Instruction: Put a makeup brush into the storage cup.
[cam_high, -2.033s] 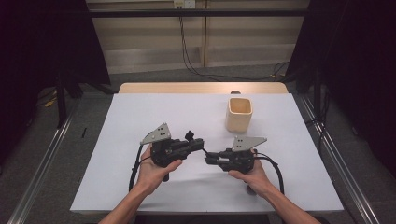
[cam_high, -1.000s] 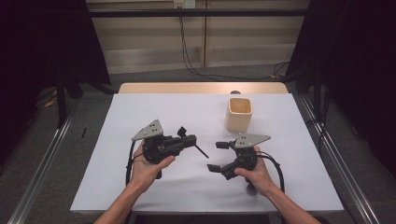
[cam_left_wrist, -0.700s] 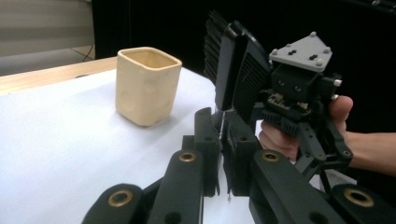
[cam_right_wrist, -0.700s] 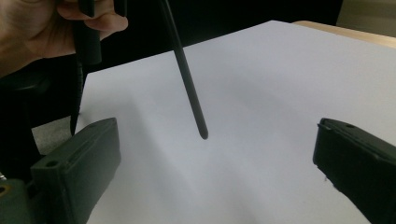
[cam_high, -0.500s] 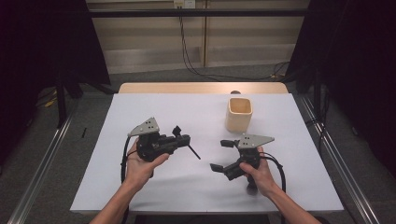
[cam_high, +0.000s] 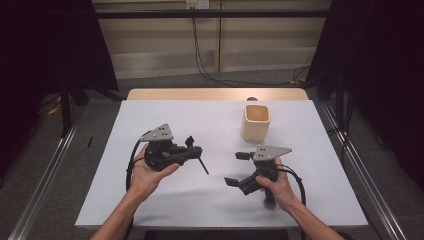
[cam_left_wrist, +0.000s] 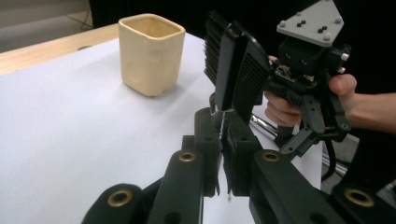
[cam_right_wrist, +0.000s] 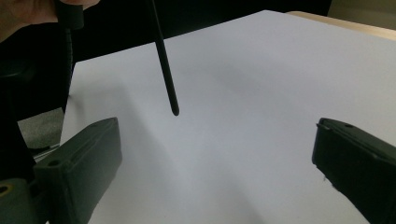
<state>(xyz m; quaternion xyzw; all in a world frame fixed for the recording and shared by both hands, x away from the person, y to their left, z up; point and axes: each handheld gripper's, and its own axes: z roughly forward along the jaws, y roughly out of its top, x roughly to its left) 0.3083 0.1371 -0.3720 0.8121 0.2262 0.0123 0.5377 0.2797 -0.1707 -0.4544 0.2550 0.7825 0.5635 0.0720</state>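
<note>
Work in hand: a black plastic brush with a thin, rod-like handle and a bristled head was held by the left gripper, apparently on its way to the cream square-sided ceramic cup.
Left jaws: closed tight on the brush, the head standing up past the tips in the left gripper view and the thin handle slanting down towards the tabletop in the high view.
Right jaws: the right gripper had its jaws spread wide with nothing between them, just above the sheet.
Done so far: the brush was off the tabletop and securely gripped, by the look of it.
Left to do: the cup stood apart from both grippers at the far right, seemingly holding nothing; the brush was not in it yet.
Surface: a white sheet covered the tabletop, with a strip of pale wood showing along the far edge.
Room: dark curtains hung on both sides, black cables ran down a pale back wall, and metal rails lay on the grey floor.
</note>
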